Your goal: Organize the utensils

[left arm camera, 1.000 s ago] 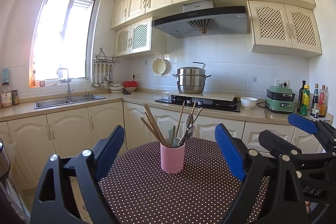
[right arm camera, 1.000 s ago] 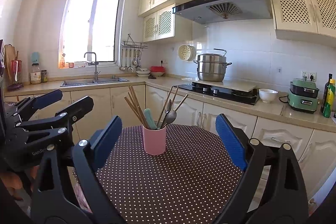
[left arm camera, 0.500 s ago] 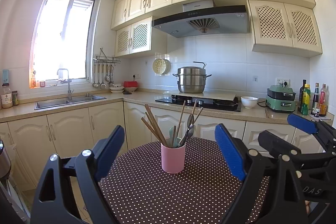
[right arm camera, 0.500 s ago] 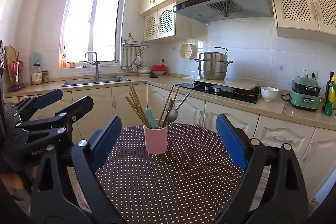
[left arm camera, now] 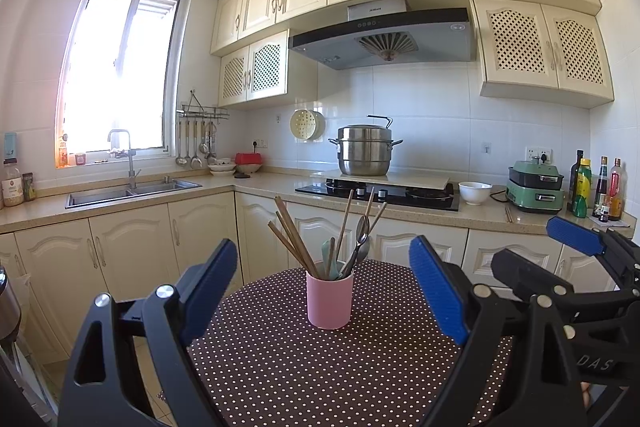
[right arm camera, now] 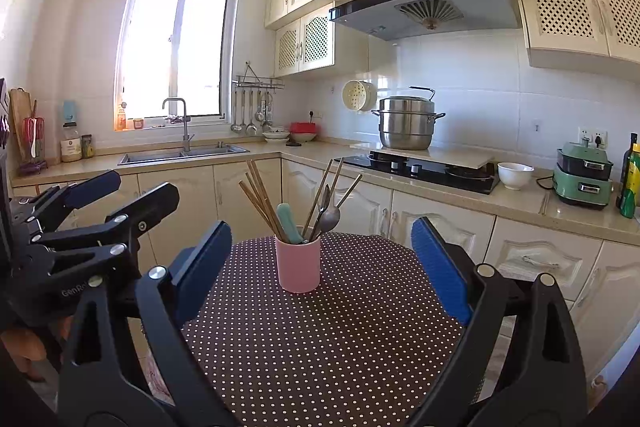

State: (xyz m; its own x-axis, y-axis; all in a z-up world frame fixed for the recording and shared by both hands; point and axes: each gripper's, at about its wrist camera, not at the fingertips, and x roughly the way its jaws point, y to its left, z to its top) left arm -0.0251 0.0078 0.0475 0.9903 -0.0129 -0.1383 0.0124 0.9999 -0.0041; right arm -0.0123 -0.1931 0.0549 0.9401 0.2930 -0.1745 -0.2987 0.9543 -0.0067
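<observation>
A pink cup (left arm camera: pixel 329 301) (right arm camera: pixel 298 262) stands upright on a round table with a brown polka-dot cloth (left arm camera: pixel 320 367) (right arm camera: pixel 328 347). Wooden chopsticks (left arm camera: pixel 292 237) (right arm camera: pixel 258 197), metal spoons (left arm camera: pixel 362 233) (right arm camera: pixel 330 217) and a teal handle (right arm camera: pixel 289 217) stick out of it. My left gripper (left arm camera: pixel 323 287) is open, held short of the cup with nothing between its blue pads. My right gripper (right arm camera: pixel 322 267) is open too, level with the cup and empty. Each gripper also shows at the edge of the other's view.
Beyond the table runs an L-shaped kitchen counter with a sink (left arm camera: pixel 132 189), a hob carrying a steel steamer pot (left arm camera: pixel 365 151), a white bowl (left arm camera: pixel 475 192), a green appliance (left arm camera: pixel 535 186) and bottles (left arm camera: pixel 596 187). Ladles hang on a wall rack (left arm camera: pixel 198 143).
Both views have shifted very slightly; the cup sits a touch further right in each. Both grippers stay open and empty.
</observation>
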